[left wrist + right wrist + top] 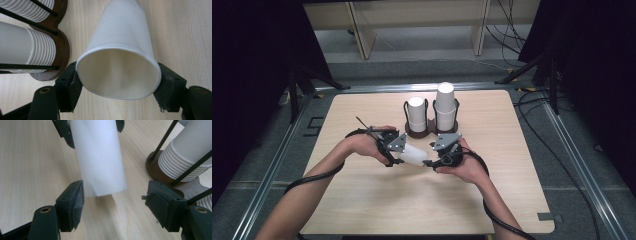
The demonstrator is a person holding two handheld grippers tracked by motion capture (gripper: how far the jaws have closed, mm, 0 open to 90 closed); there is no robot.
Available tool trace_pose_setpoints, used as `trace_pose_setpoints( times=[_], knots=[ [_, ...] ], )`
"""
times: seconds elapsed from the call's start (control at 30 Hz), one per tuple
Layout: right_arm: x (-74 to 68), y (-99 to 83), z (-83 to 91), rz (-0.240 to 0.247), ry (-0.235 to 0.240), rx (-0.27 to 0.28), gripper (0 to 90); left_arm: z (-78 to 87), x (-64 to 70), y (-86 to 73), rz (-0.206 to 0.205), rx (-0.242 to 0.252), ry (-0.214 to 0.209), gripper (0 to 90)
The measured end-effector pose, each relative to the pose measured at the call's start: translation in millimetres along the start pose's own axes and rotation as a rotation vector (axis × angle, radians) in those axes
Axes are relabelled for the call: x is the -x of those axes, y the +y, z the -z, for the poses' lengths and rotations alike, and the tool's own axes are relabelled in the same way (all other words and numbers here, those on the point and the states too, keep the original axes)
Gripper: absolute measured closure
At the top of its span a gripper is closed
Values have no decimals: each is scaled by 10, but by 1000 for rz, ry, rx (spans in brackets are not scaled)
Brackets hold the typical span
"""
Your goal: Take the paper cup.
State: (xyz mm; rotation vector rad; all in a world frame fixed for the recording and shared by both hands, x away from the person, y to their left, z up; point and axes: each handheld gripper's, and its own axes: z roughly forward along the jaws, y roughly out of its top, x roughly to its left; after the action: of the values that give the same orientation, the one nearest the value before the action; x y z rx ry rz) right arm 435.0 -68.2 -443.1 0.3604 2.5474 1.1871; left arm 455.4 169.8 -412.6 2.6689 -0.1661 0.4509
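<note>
A single white paper cup [414, 155] lies on its side just above the table, between my two hands. My left gripper [398, 158] is shut on its rim; in the left gripper view the cup's open mouth [117, 72] faces the camera and is pinched between both pads. My right gripper [430, 156] is open at the cup's closed end. In the right gripper view that end of the cup [100, 167] reaches in between the spread jaws of my right gripper [116, 203], close to the left pad [73, 202] and well apart from the other.
A brown wooden holder [422, 132] with black rods stands just behind the hands. It carries two upright stacks of white cups, a shorter one [416, 112] and a taller one [445, 105]. The stack [22, 50] and base [156, 171] lie close beside the jaws.
</note>
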Motion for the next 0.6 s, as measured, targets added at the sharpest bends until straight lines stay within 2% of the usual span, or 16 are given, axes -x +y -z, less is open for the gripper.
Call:
trace_pose_setpoints(
  times=[0.03, 0.1, 0.13, 0.17, 0.3, 0.43, 0.53, 0.6],
  knots=[
    [0, 0, 0, 0, 0, 0, 314, 0, 0, 2, 0, -1, -2, 301],
    [-31, 11, 0, -38, 8, -18, 311, 4, -1, 7, -3, -2, -2, 301],
    [-23, 19, -9, -21, 9, -16, 311, 6, -2, 8, -2, -2, -4, 301],
    [-34, 24, -10, -33, 8, -20, 310, 6, -3, 9, -3, -1, -5, 301],
    [-33, 52, -24, -7, 21, -18, 304, 3, -16, 17, -9, -5, -15, 302],
    [-38, 76, -21, -11, 22, -29, 298, -7, -50, 58, -18, -7, -28, 303],
    [-12, 101, -17, 20, 23, -22, 291, 0, -75, 106, -26, -6, -27, 303],
    [-18, 111, -8, 8, 16, -33, 289, 5, -80, 128, -30, -4, -26, 303]
  ],
)
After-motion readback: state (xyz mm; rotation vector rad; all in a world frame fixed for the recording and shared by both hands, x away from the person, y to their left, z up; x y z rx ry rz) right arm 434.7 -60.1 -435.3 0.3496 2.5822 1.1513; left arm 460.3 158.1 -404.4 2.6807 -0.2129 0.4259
